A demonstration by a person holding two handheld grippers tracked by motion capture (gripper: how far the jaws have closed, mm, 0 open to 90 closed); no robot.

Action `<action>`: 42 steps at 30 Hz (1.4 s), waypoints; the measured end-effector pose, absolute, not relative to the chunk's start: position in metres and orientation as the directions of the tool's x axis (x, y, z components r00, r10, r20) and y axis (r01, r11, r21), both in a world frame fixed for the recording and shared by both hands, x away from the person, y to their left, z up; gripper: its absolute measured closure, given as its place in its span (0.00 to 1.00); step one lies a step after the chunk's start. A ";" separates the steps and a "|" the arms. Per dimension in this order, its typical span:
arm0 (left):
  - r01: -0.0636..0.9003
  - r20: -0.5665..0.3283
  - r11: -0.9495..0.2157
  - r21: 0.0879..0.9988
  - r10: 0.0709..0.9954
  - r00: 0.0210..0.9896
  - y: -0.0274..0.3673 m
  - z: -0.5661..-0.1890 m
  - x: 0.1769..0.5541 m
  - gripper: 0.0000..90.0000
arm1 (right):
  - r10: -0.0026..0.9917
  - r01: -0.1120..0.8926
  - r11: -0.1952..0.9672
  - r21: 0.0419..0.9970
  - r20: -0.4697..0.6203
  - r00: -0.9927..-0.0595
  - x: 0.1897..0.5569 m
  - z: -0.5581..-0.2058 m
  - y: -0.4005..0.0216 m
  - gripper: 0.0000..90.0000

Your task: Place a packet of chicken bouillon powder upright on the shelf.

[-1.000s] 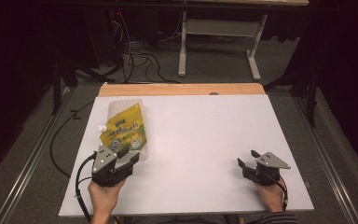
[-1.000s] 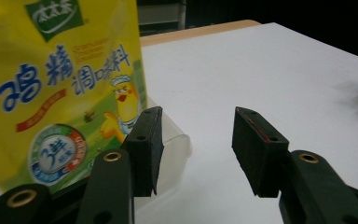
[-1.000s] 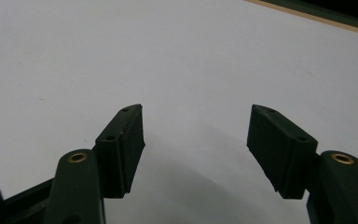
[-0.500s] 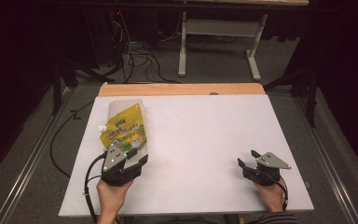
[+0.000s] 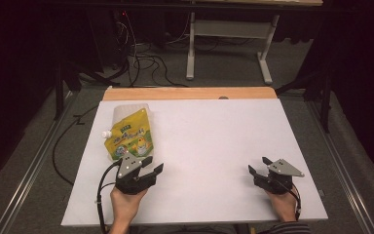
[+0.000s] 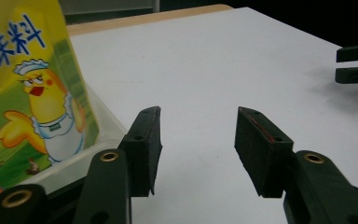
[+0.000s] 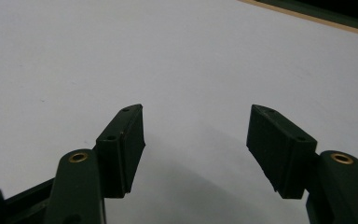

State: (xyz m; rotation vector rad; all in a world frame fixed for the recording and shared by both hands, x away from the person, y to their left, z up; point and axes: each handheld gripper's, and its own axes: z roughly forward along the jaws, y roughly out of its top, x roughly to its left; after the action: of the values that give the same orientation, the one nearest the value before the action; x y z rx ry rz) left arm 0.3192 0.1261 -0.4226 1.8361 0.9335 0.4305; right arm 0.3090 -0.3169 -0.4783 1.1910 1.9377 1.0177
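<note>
Yellow pouch point(image 5: 128, 135) lies on white table point(image 5: 214, 141) in dark room.

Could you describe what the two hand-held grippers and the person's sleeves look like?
Each hand-held gripper, left and right, is black with two flat-padded jaws, brass-coloured rivets and a grey three-cornered top plate. A black cable trails from the left. A striped cuff covers the right wrist.

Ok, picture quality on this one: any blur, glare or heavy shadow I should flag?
High view: the table is evenly lit, the room around it dark, the image a little soft. Left gripper view: the pouch print is close and slightly blurred; no glare. Right gripper view: the right gripper throws a soft shadow on the sheet below its open jaws; the jaws themselves are dark, with little detail.
</note>
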 end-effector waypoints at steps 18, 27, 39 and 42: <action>0.441 -0.134 -0.227 0.868 0.748 0.650 0.106 -0.443 0.328 0.55 | 0.919 0.421 0.268 0.867 -0.099 -0.382 0.309 -0.478 -0.319 0.42; 0.436 -0.118 -0.255 0.863 0.737 0.665 0.094 -0.451 0.331 0.54 | 0.922 0.429 0.257 0.866 -0.087 -0.378 0.309 -0.478 -0.319 0.42; 0.424 -0.095 -0.271 0.864 0.739 0.666 0.078 -0.476 0.336 0.53 | 0.920 0.424 0.262 0.867 -0.091 -0.381 0.309 -0.478 -0.319 0.42; 0.417 -0.087 -0.260 0.871 0.754 0.651 0.077 -0.481 0.336 0.52 | 0.918 0.422 0.265 0.867 -0.093 -0.384 0.309 -0.478 -0.319 0.42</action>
State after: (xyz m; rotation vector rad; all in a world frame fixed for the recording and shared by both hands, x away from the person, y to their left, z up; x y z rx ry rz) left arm 0.3364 0.0769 -0.4807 1.8910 0.9246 0.4318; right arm 0.3087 -0.3191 -0.4779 1.2085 1.9285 1.0474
